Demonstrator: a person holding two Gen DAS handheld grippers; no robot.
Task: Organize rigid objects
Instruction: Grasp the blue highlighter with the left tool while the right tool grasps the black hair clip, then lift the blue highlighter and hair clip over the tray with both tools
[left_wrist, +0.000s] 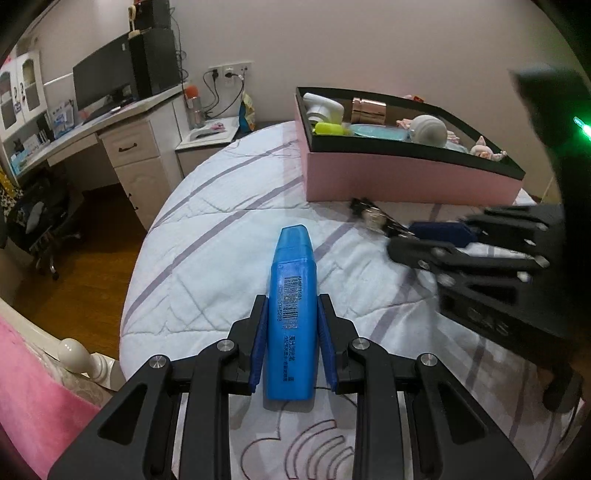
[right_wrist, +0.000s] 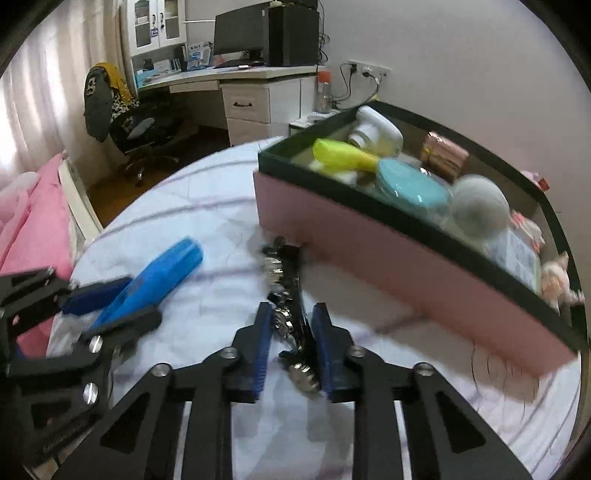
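My left gripper (left_wrist: 291, 314) is shut on a blue highlighter (left_wrist: 291, 314), held above the bed; it also shows in the right wrist view (right_wrist: 162, 277). My right gripper (right_wrist: 291, 321) is shut on a black hair clip with silver beads (right_wrist: 291, 295), just above the quilt; the clip also shows in the left wrist view (left_wrist: 373, 216). A pink box with a black rim (left_wrist: 369, 177) stands behind, holding a white camera (left_wrist: 325, 107), a yellow highlighter (right_wrist: 343, 155), a teal case (right_wrist: 410, 184), a grey ball (right_wrist: 480, 210) and a copper tin (left_wrist: 368, 110).
The bed carries a pale quilt with purple stripes (left_wrist: 221, 236). A desk with a monitor (left_wrist: 103, 85) and an office chair (right_wrist: 144, 133) stand beyond the bed. A pink cushion (right_wrist: 33, 229) and a white bedpost (left_wrist: 74, 352) lie at the left edge.
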